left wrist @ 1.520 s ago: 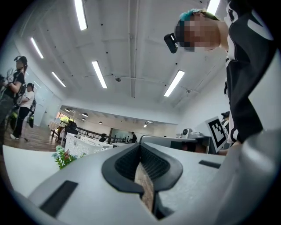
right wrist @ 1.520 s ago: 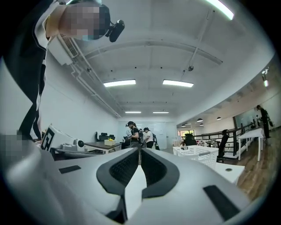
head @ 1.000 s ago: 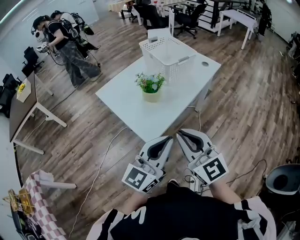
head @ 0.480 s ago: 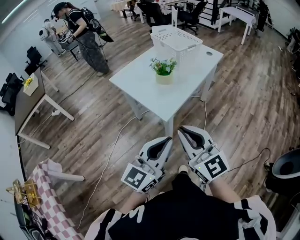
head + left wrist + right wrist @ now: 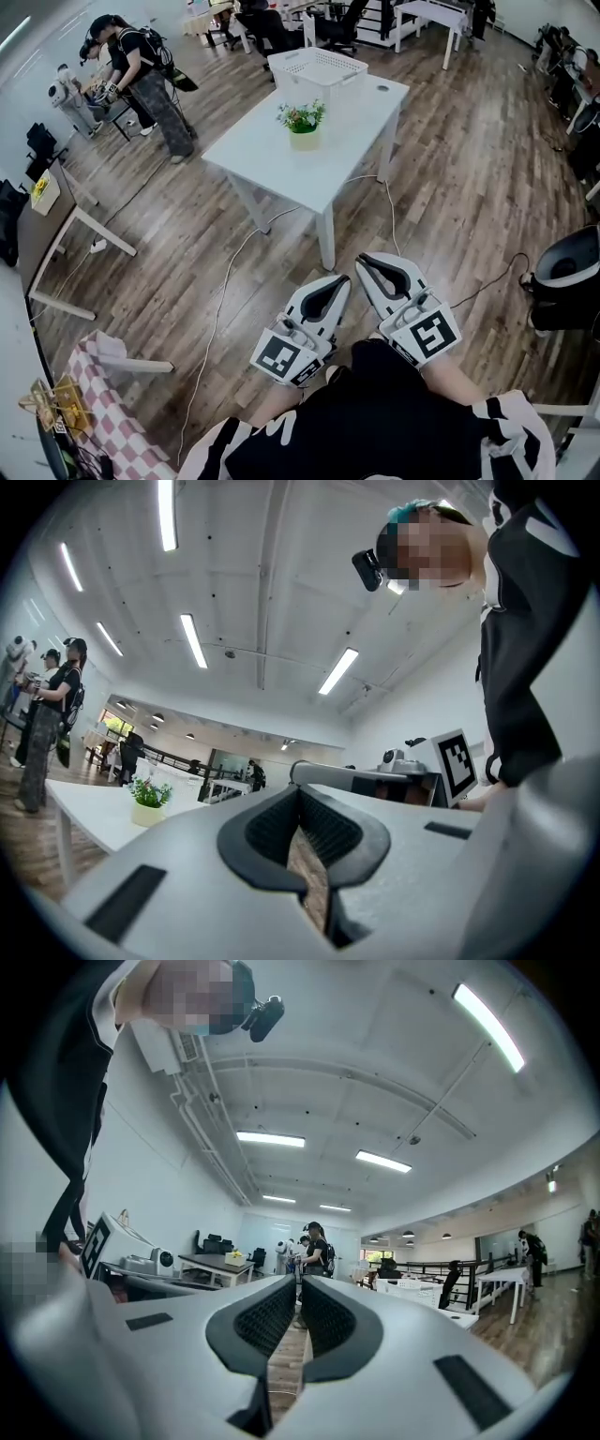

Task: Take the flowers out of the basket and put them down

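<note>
The person is stepping back from the white table [image 5: 272, 164]. A second ago the table was close in front of the two grippers. Now it is sitting well away, near the top of the head view, and a lot of wood floor [image 5: 450, 187] is showing in between.

The pot of flowers [image 5: 303, 125] is standing upright on the table. It is outside the white basket [image 5: 317, 73], just beside it on the near side. It is staying in the same spot on the table while the person is moving off.

The left gripper [image 5: 340, 281] and the right gripper [image 5: 364, 262] are being held side by side, close to the person's body. Each one's jaws are pressed almost together, with only a thin crack between them. Nothing is sitting in either pair. Only floor is showing through the cracks.

So the job is looking finished. The flowers are out of the basket and set down, and nothing is holding them. I think the person is just walking away now. Another person [image 5: 141, 80] is working at a desk far off to the left.
</note>
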Demonstrator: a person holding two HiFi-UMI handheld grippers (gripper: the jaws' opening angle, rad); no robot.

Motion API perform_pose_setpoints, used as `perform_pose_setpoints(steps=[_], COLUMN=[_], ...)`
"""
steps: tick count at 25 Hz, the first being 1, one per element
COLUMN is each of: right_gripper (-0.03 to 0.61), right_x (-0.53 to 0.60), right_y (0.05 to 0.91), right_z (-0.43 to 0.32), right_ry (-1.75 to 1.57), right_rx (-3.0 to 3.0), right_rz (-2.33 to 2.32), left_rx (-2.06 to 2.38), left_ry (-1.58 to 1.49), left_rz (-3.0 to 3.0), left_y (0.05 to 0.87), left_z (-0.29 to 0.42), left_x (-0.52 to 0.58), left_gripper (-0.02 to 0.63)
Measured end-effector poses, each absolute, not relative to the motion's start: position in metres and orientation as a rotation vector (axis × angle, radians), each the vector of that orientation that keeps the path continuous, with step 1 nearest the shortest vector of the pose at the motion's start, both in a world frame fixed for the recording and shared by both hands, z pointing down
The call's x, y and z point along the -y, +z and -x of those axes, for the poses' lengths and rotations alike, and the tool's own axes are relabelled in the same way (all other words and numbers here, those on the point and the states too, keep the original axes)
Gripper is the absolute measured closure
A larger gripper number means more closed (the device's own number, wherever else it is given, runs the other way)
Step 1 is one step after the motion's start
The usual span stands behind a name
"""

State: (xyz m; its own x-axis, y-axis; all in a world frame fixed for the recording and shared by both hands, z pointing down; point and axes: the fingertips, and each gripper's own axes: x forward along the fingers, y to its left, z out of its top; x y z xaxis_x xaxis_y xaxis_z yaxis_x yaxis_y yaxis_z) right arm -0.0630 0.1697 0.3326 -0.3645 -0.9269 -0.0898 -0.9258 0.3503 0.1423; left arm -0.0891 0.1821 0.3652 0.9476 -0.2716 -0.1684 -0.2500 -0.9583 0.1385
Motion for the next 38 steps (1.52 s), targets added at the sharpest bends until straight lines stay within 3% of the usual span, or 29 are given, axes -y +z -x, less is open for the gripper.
perform_pose_setpoints(steps=[10,24,38], right_gripper=[0.546,0.546,0.554], right_x=[-0.212,-0.304,-0.338], right_y=[0.319,0.33,0.333], right_z=[0.068,0.015,-0.005], right_ry=[-0.295,-0.272,-0.288], right_rx=[2.626,2.639,2.634], right_rz=[-1.774,-1.69,-1.721], left_rx=[0.431,0.507,0.551], left_ry=[-0.318,-0.307,-0.255], left_rz=[-3.037,-3.012,-3.025], left_y=[0.348,0.352,0.358], left_z=[0.088,0.032,0.021], left_x=[-0.225,-0.32,-0.35], left_gripper=[0.609,0.609,0.609])
